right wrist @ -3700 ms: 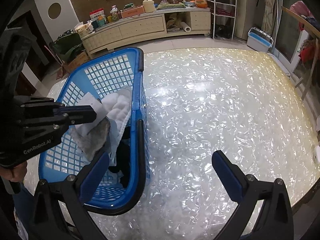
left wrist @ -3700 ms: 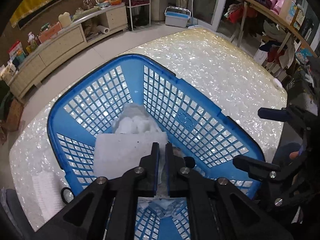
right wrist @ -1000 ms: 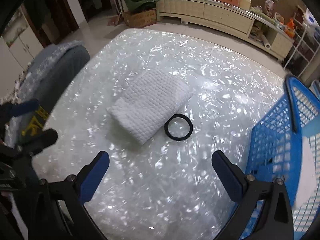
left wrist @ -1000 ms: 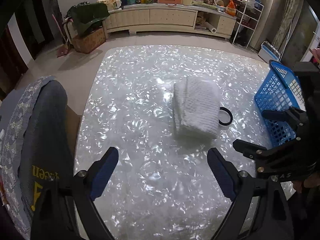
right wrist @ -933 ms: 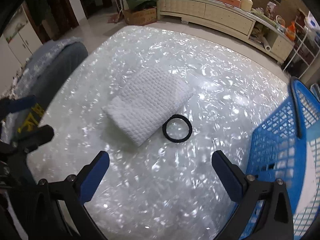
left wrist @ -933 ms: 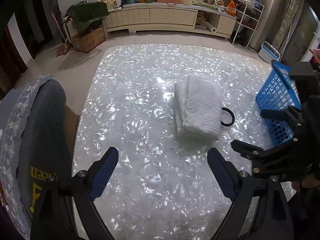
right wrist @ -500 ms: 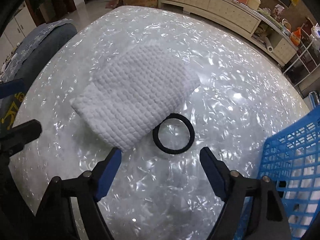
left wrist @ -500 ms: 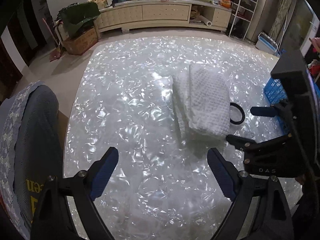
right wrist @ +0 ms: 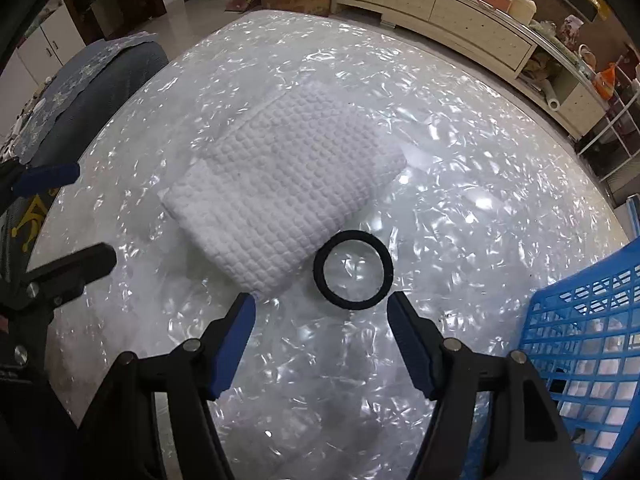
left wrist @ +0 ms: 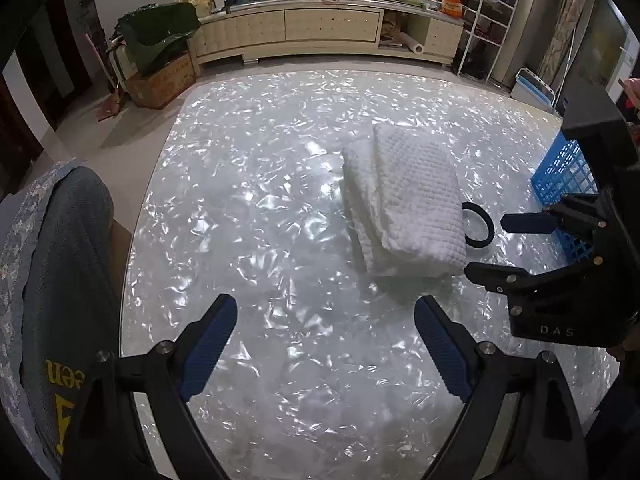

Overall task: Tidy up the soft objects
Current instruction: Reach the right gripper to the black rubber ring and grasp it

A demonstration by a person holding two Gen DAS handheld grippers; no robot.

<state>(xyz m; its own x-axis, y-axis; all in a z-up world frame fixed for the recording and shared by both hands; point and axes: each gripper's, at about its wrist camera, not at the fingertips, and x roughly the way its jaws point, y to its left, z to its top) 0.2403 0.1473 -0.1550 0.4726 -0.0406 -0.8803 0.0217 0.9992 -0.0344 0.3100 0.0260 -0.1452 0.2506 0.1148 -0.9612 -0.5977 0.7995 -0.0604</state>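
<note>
One folded white towel (right wrist: 286,194) lay on the shimmering white table (right wrist: 460,168), and one black hair band (right wrist: 353,270) lay flat beside its near corner, very close to the towel's edge; whether the two touched could not be told. One blue basket (right wrist: 588,344) stood at the right edge of the table, well apart from the towel, with white cloth showing through its mesh wall.

The right gripper (right wrist: 322,306) hovered low over the table with its two blue-padded fingers spread wide and nothing between them. The hair band sat just ahead of the gap, nearer the right finger, while the left fingertip was close to the towel's corner.

The left gripper (left wrist: 326,312) was also wide open and held nothing, poised above bare table short of the towel. From its view the towel (left wrist: 404,204) lay ahead to the right, with the hair band (left wrist: 478,226) partly hidden behind it and the basket (left wrist: 560,176) beyond the other gripper.

One grey cloth (left wrist: 60,272) with yellow lettering hung at the left table edge.
</note>
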